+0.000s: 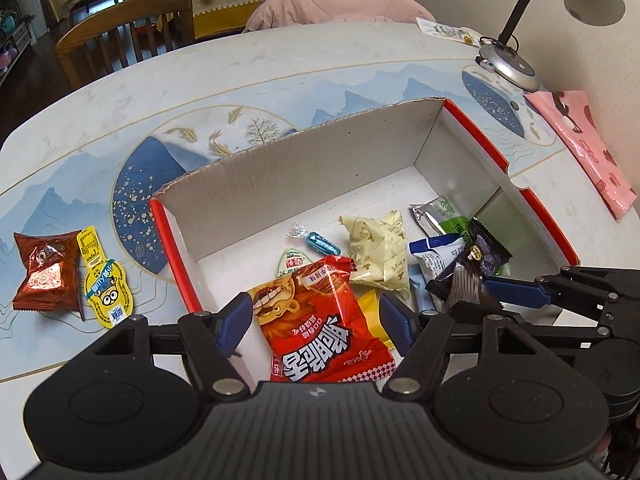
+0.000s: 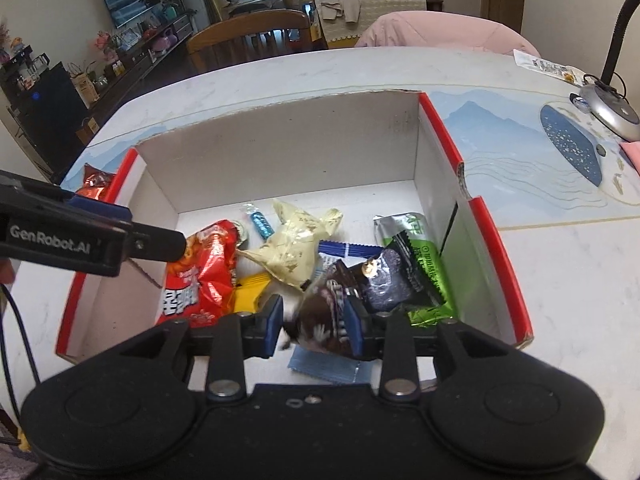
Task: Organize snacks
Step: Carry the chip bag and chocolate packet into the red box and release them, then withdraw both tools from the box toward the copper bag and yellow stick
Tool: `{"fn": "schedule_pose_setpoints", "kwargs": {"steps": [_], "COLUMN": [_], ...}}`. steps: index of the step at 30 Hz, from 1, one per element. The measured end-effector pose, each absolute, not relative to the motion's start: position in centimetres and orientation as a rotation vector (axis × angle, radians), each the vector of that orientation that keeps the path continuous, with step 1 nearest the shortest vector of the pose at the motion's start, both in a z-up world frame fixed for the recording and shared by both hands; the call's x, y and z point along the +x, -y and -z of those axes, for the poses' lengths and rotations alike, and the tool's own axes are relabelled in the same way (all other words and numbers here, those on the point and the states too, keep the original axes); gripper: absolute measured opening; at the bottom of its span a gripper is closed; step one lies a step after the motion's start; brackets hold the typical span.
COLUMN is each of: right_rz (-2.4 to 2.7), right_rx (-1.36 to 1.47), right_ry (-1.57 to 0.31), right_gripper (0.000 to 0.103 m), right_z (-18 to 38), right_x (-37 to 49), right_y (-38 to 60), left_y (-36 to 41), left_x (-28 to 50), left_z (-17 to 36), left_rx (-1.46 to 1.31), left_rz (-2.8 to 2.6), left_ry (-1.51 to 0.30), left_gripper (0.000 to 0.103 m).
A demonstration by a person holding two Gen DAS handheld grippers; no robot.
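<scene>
An open cardboard box with a red rim holds several snacks: a cream packet, a silver-green one, a blue candy and a yellow packet. My left gripper hangs low inside the box, its pads against both edges of a red snack bag, which looks crumpled. My right gripper is over the box's near right part. A dark chocolate packet sits blurred and loose between its parted pads. On the table left of the box lie a red-brown packet and a yellow sachet.
A desk lamp stands at the far right of the table, with a pink bag near it and a white sachet at the far edge. Beyond the table is a wooden chair. The two grippers sit close together over the box.
</scene>
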State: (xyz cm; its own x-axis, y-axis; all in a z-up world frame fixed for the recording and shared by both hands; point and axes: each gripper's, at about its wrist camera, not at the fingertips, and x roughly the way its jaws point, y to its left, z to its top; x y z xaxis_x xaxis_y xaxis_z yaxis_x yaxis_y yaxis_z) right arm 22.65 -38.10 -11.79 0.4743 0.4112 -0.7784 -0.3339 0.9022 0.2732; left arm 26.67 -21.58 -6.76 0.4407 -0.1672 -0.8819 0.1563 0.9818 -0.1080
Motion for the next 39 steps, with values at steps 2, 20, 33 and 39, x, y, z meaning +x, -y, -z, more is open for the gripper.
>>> {"fn": "schedule_pose_setpoints", "kwargs": {"steps": [2, 20, 33, 39], "right_rz": [-0.460, -0.461, -0.515, -0.541], "right_rx": [0.092, 0.168, 0.141, 0.128], "right_ry": [-0.967, -0.845, -0.772, -0.749], "right_gripper": [0.039, 0.061, 0.087, 0.095], "right_z": [11.4, 5.5, 2.5, 1.9], "right_x": [22.3, 19.1, 18.5, 18.3], "right_y": [38.1, 36.5, 31.0, 27.9], "left_y": [21.4, 18.5, 11.8, 8.6], "left_x": [26.3, 22.5, 20.9, 20.4], "left_z": [6.6, 2.1, 0.3, 0.2], "left_rx": [-0.012, -0.009, -0.047, -0.058], "left_rz": [0.205, 0.249, 0.170, 0.146], "left_ry": [-1.087, -0.941, -0.865, -0.853], "left_gripper": [0.070, 0.070, 0.072, 0.073]}}
